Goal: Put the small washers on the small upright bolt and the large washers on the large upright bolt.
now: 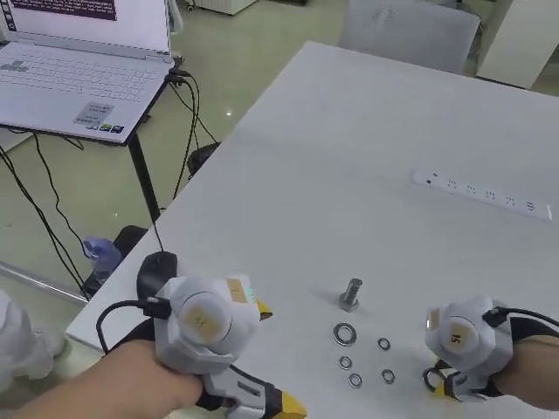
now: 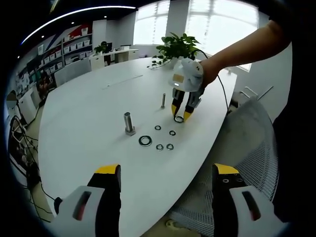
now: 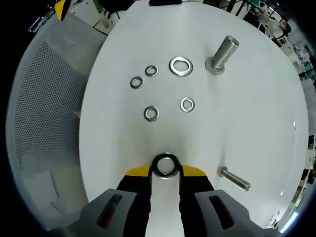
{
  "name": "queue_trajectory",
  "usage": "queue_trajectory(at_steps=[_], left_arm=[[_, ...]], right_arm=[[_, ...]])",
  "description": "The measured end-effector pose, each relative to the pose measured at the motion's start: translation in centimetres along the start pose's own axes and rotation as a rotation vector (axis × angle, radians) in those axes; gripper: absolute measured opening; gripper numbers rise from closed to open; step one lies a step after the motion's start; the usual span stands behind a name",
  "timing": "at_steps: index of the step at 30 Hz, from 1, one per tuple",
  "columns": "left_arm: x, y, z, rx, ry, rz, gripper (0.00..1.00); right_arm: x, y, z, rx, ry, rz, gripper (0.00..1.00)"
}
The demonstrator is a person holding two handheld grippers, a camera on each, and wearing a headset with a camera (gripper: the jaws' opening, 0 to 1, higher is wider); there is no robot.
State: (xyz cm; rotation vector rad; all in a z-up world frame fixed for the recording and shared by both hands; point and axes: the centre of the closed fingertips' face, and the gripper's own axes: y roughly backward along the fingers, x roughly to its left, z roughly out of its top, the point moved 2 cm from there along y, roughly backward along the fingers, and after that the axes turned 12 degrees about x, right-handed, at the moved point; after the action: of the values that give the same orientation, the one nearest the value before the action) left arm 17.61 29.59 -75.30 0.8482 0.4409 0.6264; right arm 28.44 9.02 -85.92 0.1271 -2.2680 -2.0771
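Washers: 4 small washers (image 1: 346,362) + loose large washer (image 1: 345,333) lie flat on table (image 1: 332,157), low centre, betw L gripper (image 1: 210,323) and R gripper (image 1: 463,340); none on a bolt yet.
laptop (image 1: 79,70): far left, open, off the table's edge.
L gripper: lower left in head view, held in a hand (image 1: 148,380); jaws wide apart, nothing betw them (its own view looks across the table at the parts).
large bolt (image 1: 351,295): upright, head down on table, just behind loose large washer, not touching it.
small washers: rough square just right of and in front of loose large washer, all apart from each other.
small bolt (image 2: 163,100): upright, beyond the washers in left gripper view, near R gripper; in right gripper view it's just right of the jaws.
R gripper: lower right in head view; jaws narrow, pinching held large washer (image 3: 165,165) by its rim at the tips. Tips sit low next to small washers (touching table or not: can't tell).
power strip (image 1: 480,194): far right, well apart from the parts.
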Motion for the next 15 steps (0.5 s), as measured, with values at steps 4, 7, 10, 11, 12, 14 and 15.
queue_trajectory(at_steps=[4, 7, 10, 11, 12, 14, 15], left_arm=[[-0.1, 0.0, 0.2, 0.000, 0.001, -0.001, 0.74], [-0.3, 0.0, 0.3, -0.002, -0.001, 0.000, 0.74], [-0.4, 0.1, 0.2, 0.001, 0.000, 0.000, 0.74], [-0.3, 0.1, 0.1, 0.002, 0.001, 0.001, 0.74], [-0.3, 0.1, 0.0, 0.002, 0.003, 0.002, 0.74], [-0.3, 0.2, 0.0, 0.001, 0.003, 0.003, 0.74], [-0.3, 0.3, 0.0, 0.000, 0.003, 0.004, 0.74]], right_arm=[[0.1, 0.1, 0.1, -0.007, -0.014, 0.017, 0.20], [0.2, 0.4, 0.1, -0.014, -0.024, 0.016, 0.20], [0.4, 0.8, 0.1, -0.020, -0.032, 0.028, 0.20], [0.4, 1.0, 0.1, -0.020, -0.033, 0.029, 0.20], [0.3, 1.4, 0.1, -0.023, -0.035, 0.028, 0.20], [0.1, 2.0, 0.2, -0.028, -0.033, 0.023, 0.20], [0.0, 2.3, 0.2, -0.029, -0.031, 0.022, 0.21]])
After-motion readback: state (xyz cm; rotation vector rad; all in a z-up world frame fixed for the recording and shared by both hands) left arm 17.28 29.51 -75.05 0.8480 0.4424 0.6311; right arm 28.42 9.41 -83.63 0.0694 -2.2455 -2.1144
